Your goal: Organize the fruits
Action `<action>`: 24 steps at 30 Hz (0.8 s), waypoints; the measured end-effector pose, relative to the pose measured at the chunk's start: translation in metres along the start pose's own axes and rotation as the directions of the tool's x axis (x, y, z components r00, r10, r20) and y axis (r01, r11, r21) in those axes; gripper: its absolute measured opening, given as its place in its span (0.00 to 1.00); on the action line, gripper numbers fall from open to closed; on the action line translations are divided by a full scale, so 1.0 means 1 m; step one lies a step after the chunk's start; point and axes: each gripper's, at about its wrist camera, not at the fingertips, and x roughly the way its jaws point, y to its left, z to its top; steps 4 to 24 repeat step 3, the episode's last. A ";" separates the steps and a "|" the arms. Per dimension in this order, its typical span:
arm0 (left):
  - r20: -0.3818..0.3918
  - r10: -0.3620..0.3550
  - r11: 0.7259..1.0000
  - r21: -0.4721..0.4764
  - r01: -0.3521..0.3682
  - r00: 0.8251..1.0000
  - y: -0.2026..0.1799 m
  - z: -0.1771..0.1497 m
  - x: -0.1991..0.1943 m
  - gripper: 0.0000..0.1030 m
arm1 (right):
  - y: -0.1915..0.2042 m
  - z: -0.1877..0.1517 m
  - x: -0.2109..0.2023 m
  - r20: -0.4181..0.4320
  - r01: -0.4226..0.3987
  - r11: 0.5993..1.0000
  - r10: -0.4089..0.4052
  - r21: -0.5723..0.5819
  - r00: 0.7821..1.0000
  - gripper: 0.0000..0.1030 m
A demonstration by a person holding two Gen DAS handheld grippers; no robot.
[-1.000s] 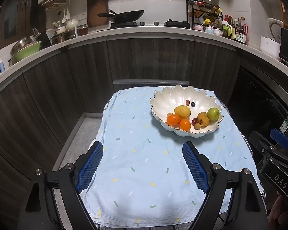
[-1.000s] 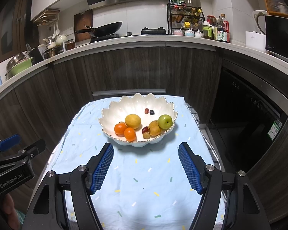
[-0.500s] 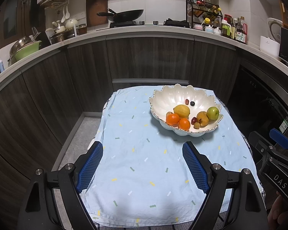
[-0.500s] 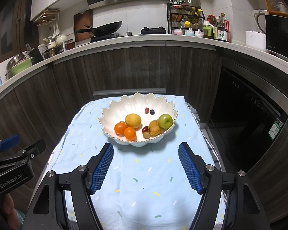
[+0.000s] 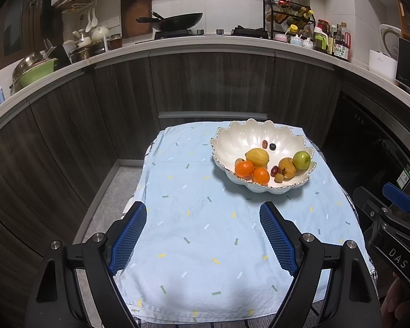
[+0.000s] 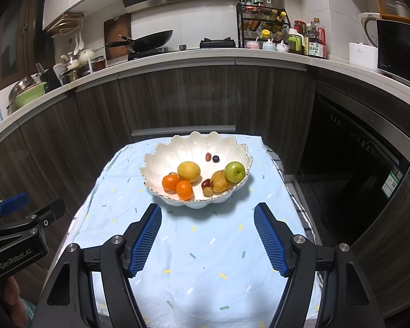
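Observation:
A white scalloped bowl stands at the far right of the blue-clothed table. It holds a lemon, two oranges, a pear, a green apple and a few small dark and pale fruits. My left gripper is open and empty over the near cloth. My right gripper is open and empty, just short of the bowl.
Dark cabinets and a curved counter with a wok, bottles and pots ring the table. An oven front stands to the right. The right gripper body shows at the left view's right edge; the left gripper body shows at the right view's left edge.
Both views have shifted only slightly; the bowl sits a touch higher in the left wrist view. Both grippers stay open and empty.

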 end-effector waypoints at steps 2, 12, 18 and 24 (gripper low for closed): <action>-0.001 0.001 1.000 0.000 -0.001 1.000 0.000 0.000 0.000 0.83 | 0.000 0.000 0.000 0.000 -0.001 1.000 0.001 0.001 1.000 0.69; -0.002 0.001 1.000 0.000 -0.001 1.000 0.000 0.000 0.000 0.83 | 0.000 0.000 0.000 0.000 -0.001 1.000 0.001 0.000 1.000 0.69; -0.002 0.001 1.000 0.000 -0.001 1.000 0.000 0.000 0.000 0.83 | 0.000 0.000 0.000 0.000 -0.001 1.000 0.001 0.000 1.000 0.69; -0.002 0.001 1.000 0.000 -0.001 1.000 0.000 0.000 0.000 0.83 | 0.000 0.000 0.000 0.000 -0.001 1.000 0.001 0.000 1.000 0.69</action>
